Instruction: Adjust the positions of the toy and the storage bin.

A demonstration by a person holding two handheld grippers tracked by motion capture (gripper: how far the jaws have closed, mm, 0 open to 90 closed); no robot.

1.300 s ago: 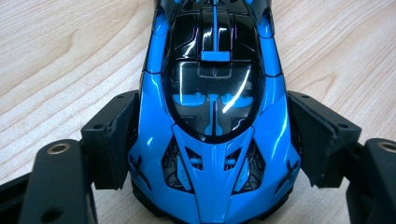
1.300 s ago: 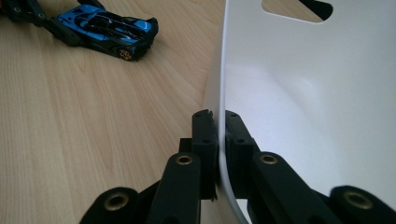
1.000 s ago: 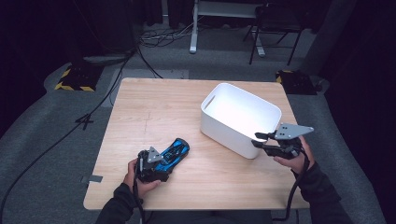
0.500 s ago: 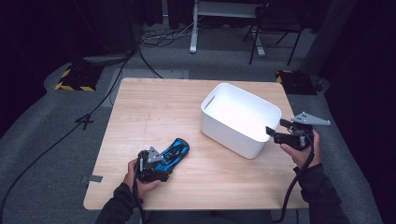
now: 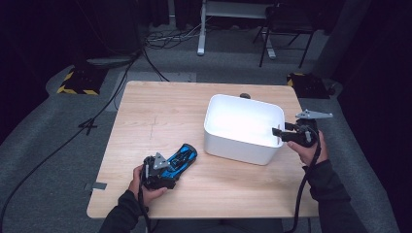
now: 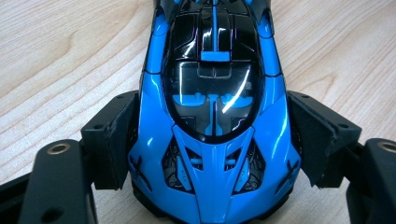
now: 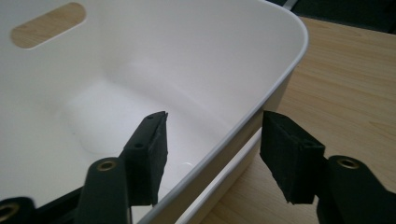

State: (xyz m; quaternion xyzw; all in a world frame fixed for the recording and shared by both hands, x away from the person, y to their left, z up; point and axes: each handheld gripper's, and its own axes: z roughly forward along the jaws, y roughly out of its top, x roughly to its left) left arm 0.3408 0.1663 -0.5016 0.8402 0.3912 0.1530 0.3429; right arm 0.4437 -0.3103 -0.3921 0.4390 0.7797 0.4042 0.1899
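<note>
A blue and black toy car (image 5: 180, 157) lies on the wooden table (image 5: 160, 111) near its front left. My left gripper (image 5: 165, 168) is shut on it; the pads (image 6: 114, 140) press both flanks of the car (image 6: 212, 84). A white plastic bin (image 5: 238, 145) stands to the right. My right gripper (image 5: 277, 133) straddles the rim of its right wall. In the right gripper view the gripper (image 7: 219, 144) has one pad (image 7: 156, 149) inside the bin (image 7: 280, 70) and the other outside. Its jaws have just been closing, and a gap still shows on each side of the rim.
The bin is empty and has a handle slot (image 7: 46, 18) in its far wall. Cables (image 5: 121, 82) run over the grey floor at the left. A yellow-and-black striped block (image 5: 77, 82) and a chair (image 5: 286, 29) stand beyond the table.
The right gripper moved from the bin's near right corner to its right wall and now has the rim between its jaws. The left gripper and the car stayed put.
</note>
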